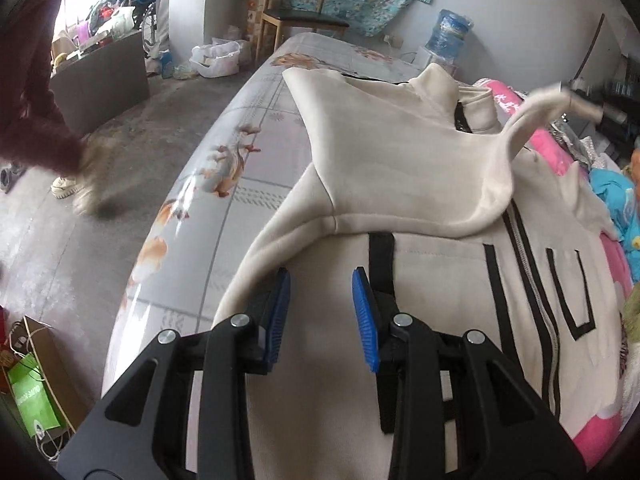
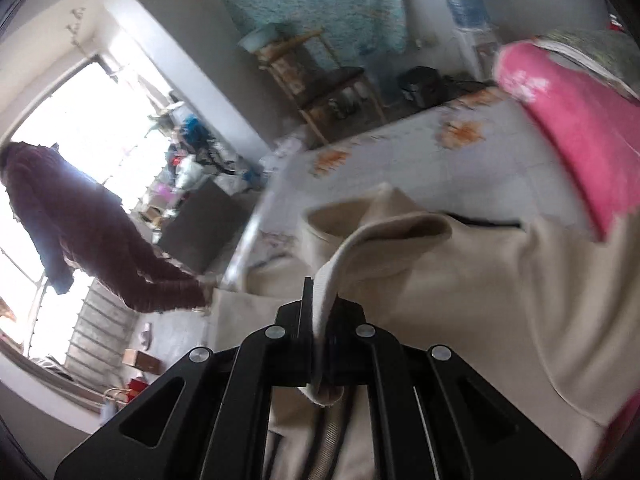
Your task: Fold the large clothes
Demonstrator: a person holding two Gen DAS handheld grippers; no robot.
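A cream zip jacket (image 1: pixel 400 168) with black stripes lies spread on a bed with a grey flowered sheet (image 1: pixel 240 168). My left gripper (image 1: pixel 320 284) hovers over the jacket's lower front. Its blue pads (image 1: pixel 280 312) stand apart with nothing between them. One sleeve (image 1: pixel 516 128) is drawn up off the chest toward the upper right, where my right gripper (image 1: pixel 566 92) shows as a blur. In the right wrist view my right gripper (image 2: pixel 318 292) is shut on the sleeve cuff (image 2: pixel 376 236), with the jacket body (image 2: pixel 500 280) lying below it.
A pink quilt (image 1: pixel 560 148) and bright bedding lie along the bed's right side. A person in maroon clothes (image 2: pixel 100 232) stands on the floor left of the bed. A wooden chair (image 1: pixel 296 8), a water bottle (image 1: pixel 450 34) and a green bag (image 1: pixel 32 396) are around the bed.
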